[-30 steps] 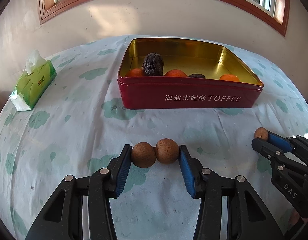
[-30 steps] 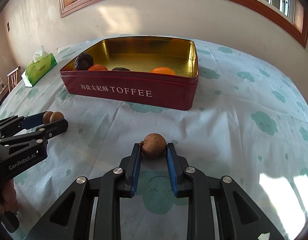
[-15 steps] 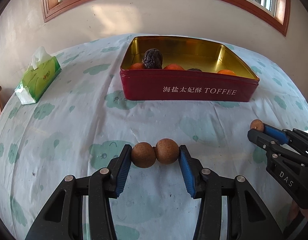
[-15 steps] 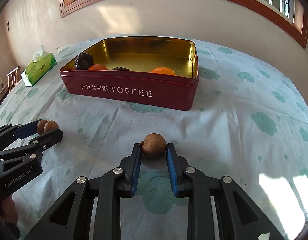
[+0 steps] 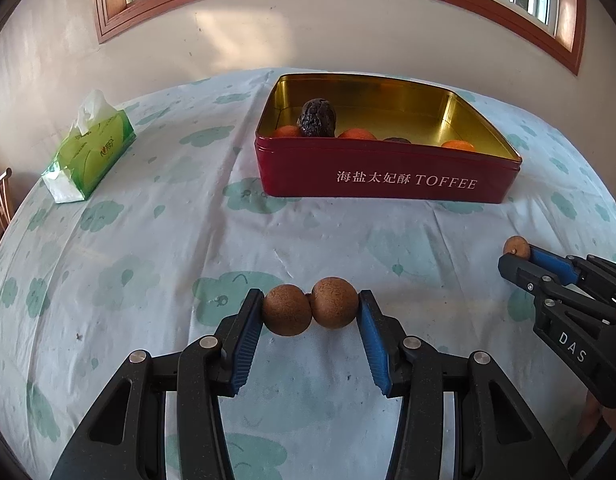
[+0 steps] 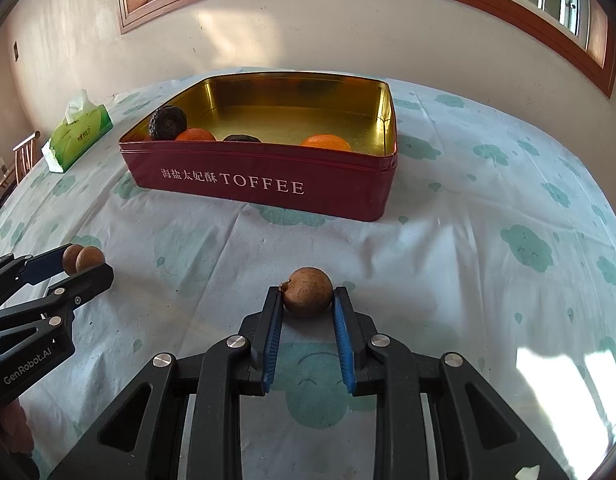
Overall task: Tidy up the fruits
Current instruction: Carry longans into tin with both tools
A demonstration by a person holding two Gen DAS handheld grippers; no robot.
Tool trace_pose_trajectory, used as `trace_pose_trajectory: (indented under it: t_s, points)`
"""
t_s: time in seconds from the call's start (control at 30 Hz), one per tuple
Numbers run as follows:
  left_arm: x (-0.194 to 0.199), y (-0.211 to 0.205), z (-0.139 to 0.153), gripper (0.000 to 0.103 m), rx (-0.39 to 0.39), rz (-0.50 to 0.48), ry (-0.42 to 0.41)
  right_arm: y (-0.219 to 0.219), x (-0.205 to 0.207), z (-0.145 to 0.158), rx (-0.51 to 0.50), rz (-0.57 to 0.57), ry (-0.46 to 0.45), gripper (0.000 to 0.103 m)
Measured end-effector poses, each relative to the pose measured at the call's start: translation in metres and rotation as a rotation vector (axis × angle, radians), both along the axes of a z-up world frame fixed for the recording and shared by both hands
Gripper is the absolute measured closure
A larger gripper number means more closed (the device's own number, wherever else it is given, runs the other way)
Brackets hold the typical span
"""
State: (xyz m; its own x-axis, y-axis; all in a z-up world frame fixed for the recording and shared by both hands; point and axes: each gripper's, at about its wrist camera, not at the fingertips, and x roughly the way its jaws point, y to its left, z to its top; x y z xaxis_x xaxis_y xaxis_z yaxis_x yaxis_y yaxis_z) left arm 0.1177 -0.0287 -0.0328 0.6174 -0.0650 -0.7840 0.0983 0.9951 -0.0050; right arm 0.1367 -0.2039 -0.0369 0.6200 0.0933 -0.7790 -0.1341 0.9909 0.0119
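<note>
My left gripper (image 5: 310,312) is shut on a pair of joined brown longans (image 5: 310,311), held above the cloth in front of the red toffee tin (image 5: 388,178). My right gripper (image 6: 307,298) is shut on a single brown longan (image 6: 307,291). The tin (image 6: 268,184) has a gold inside and holds oranges (image 6: 326,142) and dark wrinkled fruits (image 6: 168,122). The right gripper shows at the right of the left wrist view (image 5: 520,254). The left gripper shows at the left of the right wrist view (image 6: 84,262).
A green tissue pack (image 5: 90,150) lies on the far left of the table, also seen in the right wrist view (image 6: 78,132). A pale tablecloth (image 5: 148,240) with green cloud prints covers the table. A wall with a wood-framed window stands behind.
The left gripper has drawn back and left from the tin, still holding the two longans. The right gripper has held still with its longan.
</note>
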Motion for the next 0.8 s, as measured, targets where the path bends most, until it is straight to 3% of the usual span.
trace_pose_trajectory:
  t_s: [0.8]
  points:
    - [0.003,0.002,0.027,0.055,-0.017,-0.009,-0.047,-0.006,-0.010,0.037,0.016,0.014,-0.050,0.080]
